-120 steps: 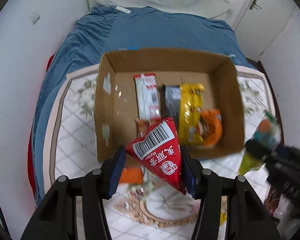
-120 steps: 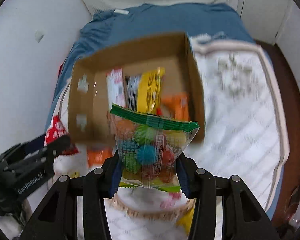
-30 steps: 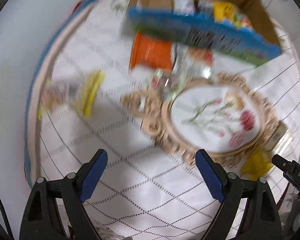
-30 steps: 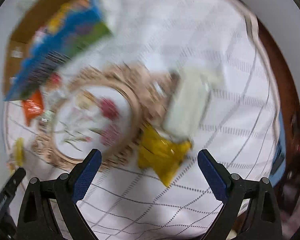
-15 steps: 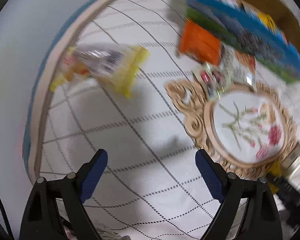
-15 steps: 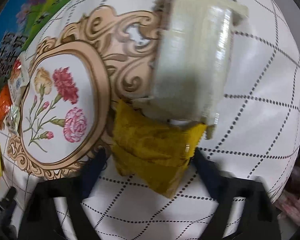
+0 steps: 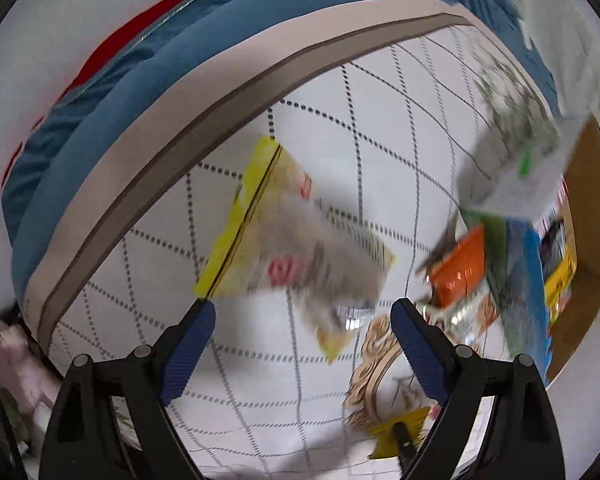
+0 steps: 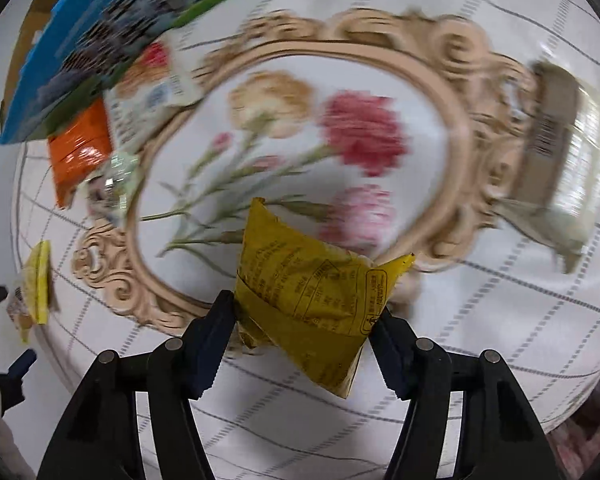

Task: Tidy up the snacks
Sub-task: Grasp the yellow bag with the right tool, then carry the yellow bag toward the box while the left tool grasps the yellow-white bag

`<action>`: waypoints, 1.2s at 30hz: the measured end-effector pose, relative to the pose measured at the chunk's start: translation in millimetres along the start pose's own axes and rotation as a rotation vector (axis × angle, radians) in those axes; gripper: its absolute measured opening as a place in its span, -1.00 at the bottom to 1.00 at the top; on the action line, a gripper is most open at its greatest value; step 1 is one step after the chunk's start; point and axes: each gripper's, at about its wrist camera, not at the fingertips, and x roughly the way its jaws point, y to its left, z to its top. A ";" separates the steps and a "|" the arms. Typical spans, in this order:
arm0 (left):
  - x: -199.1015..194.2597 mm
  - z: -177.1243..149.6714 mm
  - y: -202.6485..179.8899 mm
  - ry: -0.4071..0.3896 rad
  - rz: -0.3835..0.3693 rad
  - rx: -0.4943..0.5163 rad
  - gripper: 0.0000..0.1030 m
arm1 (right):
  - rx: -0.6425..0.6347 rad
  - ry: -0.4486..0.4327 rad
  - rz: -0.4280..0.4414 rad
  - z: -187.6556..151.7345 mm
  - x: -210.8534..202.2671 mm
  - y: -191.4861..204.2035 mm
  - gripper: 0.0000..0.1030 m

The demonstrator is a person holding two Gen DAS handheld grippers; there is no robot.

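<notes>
Bed with a white grid-patterned cover and snacks lying on it

The bed (image 7: 148, 92) carries a blue sheet and, over it, a white checked cover (image 7: 260, 380) with a tan border and a printed oval flower frame (image 8: 292, 92). On the cover lie a yellow-edged clear packet (image 7: 296, 240), an orange packet (image 8: 80, 148) and a small clear wrapper (image 8: 116, 176) beside it, a pale long pack (image 8: 560, 140) at the frame's edge, and what looks like a blurred cardboard box (image 7: 588, 208).

Snack packet (image 7: 296, 240) on quilt (image 7: 340, 112), box (image 7: 588, 216) right.
</notes>
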 end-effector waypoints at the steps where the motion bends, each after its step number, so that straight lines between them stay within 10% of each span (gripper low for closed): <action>1: 4.1 5.1 -0.6 0.008 0.005 -0.011 0.74 | -0.007 0.003 0.000 0.6 1.5 6.0 0.30; 6: 22.3 23.0 5.4 0.036 -0.003 -0.050 0.73 | -0.034 0.019 -0.004 5.2 7.0 23.9 0.30; 9: 24.5 27.8 7.4 -0.014 -0.030 -0.041 0.08 | -0.057 0.022 -0.015 16.0 9.3 32.0 0.30; 14: 18.1 15.7 -20.5 -0.100 0.020 0.181 -0.10 | -0.091 0.010 -0.027 26.6 5.5 40.9 0.28; 27: -26.2 -104.0 -119.0 -0.148 -0.018 0.701 -0.13 | -0.166 -0.089 0.065 44.1 -71.6 46.5 0.26; 36: -105.4 -95.5 -241.7 -0.257 -0.123 0.870 -0.13 | -0.213 -0.259 0.185 96.8 -188.2 70.9 0.26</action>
